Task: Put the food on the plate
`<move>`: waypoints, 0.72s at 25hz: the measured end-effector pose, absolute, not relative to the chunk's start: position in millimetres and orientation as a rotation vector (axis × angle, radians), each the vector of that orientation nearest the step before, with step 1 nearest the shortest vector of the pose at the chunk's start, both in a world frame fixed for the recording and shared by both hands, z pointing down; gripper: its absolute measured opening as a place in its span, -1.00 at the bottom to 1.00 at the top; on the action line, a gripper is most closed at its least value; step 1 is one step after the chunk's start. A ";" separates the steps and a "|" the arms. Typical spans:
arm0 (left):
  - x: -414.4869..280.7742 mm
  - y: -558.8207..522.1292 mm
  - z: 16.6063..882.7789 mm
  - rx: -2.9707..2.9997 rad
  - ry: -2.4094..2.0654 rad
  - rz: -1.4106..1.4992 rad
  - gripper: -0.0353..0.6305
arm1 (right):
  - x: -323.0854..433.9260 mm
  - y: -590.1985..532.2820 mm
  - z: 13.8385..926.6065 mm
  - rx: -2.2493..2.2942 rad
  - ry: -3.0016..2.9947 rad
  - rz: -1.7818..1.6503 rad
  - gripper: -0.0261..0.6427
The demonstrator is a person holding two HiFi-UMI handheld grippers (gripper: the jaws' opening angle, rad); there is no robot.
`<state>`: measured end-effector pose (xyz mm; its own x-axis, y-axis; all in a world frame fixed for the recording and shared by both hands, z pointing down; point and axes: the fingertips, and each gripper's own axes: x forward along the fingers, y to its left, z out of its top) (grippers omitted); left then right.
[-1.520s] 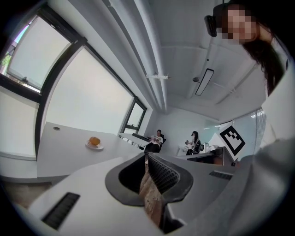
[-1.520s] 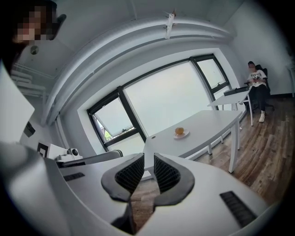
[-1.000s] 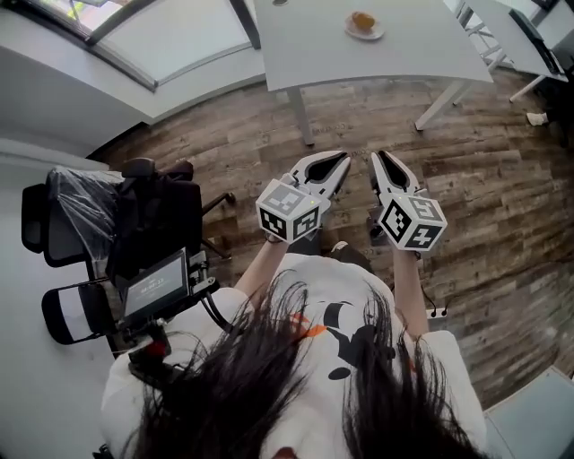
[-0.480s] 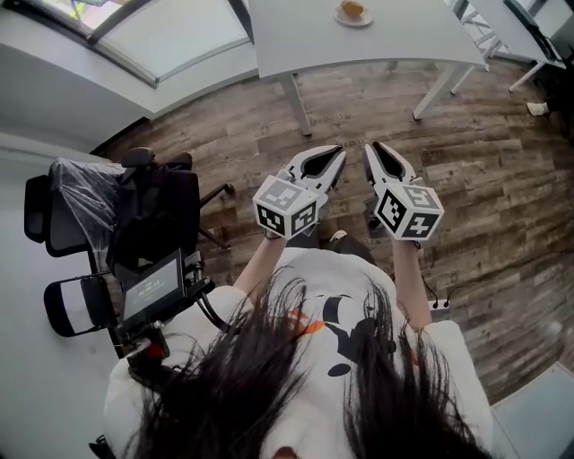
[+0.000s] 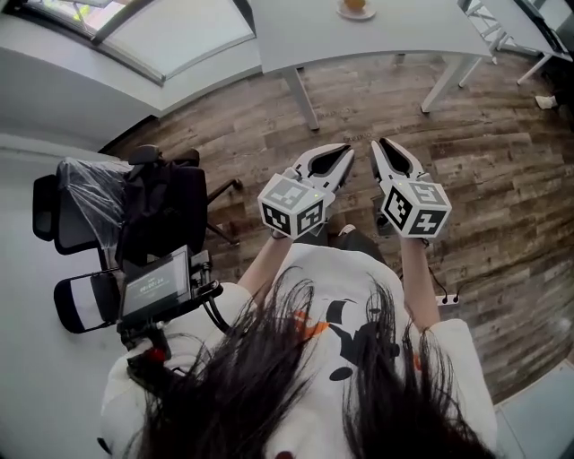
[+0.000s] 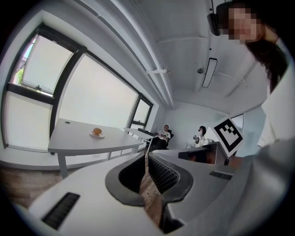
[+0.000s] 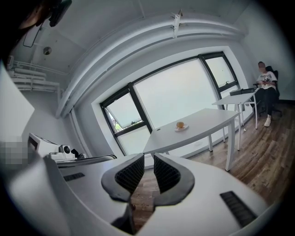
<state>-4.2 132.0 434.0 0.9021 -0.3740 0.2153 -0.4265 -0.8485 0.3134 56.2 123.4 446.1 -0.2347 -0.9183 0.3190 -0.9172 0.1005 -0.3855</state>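
Note:
A round orange-brown piece of food (image 5: pixel 357 4) lies on a small white plate (image 5: pixel 344 12) on the white table (image 5: pixel 395 34), at the head view's top edge. Both gripper views show it far ahead: food (image 6: pixel 97 131) and food (image 7: pixel 180 124). My left gripper (image 5: pixel 347 149) and right gripper (image 5: pixel 380 142) hang side by side over the wooden floor, well short of the table. The left gripper (image 6: pixel 146 157) has its jaws shut and empty. The right gripper (image 7: pixel 148 156) has its jaws shut too, with nothing between them. The right gripper's marker cube (image 6: pixel 228 133) shows in the left gripper view.
An office chair wrapped in plastic (image 5: pixel 85 202) and a black stand with a small screen (image 5: pixel 154 285) stand at my left. A power strip (image 5: pixel 446 298) lies on the floor at my right. More white tables (image 7: pixel 237 99) and seated people (image 6: pixel 165 133) are further off.
The head view has shifted a little, so the table and plate sit nearer the top edge. Both grippers keep their places and stay shut.

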 end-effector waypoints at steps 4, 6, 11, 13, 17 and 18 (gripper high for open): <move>-3.5 126.6 432.6 2.716 -0.590 0.212 -0.88 | 50.9 121.5 445.8 -1.938 2.334 -0.808 -0.71; -3.4 128.4 433.8 2.719 -0.579 0.214 -0.88 | 48.3 123.7 447.8 -1.940 2.333 -0.813 -0.71; -3.6 124.9 428.7 2.746 -0.568 0.194 -0.88 | 46.6 121.2 443.8 -1.957 2.336 -0.788 -0.71; -1.7 124.6 427.6 2.753 -0.564 0.192 -0.88 | 48.4 121.6 443.1 -1.961 2.328 -0.782 -0.71; -1.8 129.6 430.6 2.754 -0.545 0.201 -0.88 | 47.2 125.5 446.2 -1.971 2.317 -0.790 -0.71; -1.3 129.8 430.2 2.758 -0.537 0.201 -0.88 | 47.3 125.2 445.6 -1.975 2.313 -0.788 -0.71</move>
